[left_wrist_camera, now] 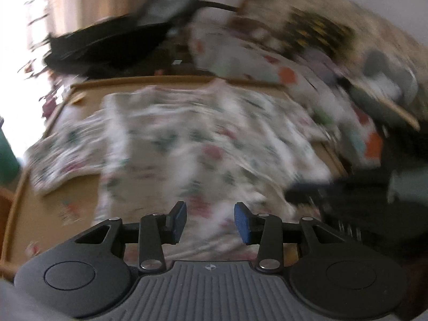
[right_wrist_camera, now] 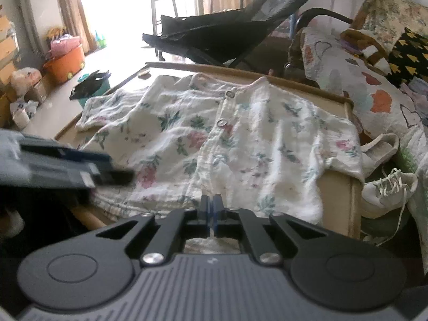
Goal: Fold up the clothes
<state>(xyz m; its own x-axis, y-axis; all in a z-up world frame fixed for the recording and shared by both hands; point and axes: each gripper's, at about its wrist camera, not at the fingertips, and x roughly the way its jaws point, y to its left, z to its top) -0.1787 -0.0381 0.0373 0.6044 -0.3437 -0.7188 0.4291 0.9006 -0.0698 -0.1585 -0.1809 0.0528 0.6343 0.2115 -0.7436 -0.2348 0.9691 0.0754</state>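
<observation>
A white floral button-up shirt lies spread, front up, on a low wooden table, collar at the far side. My right gripper is at the near hem with its blue pads pressed together, and a thin sliver of white cloth shows between them. The left wrist view is blurred by motion. In it the same shirt fills the middle. My left gripper hovers over the near hem, its blue pads apart with nothing between them. It also shows as a dark blur at the left of the right wrist view.
A dark folding chair stands behind the table. A sofa with a patterned quilt runs along the right, with white sneakers on the floor beside the table edge. An orange bin and a teal bucket sit on the floor at the left.
</observation>
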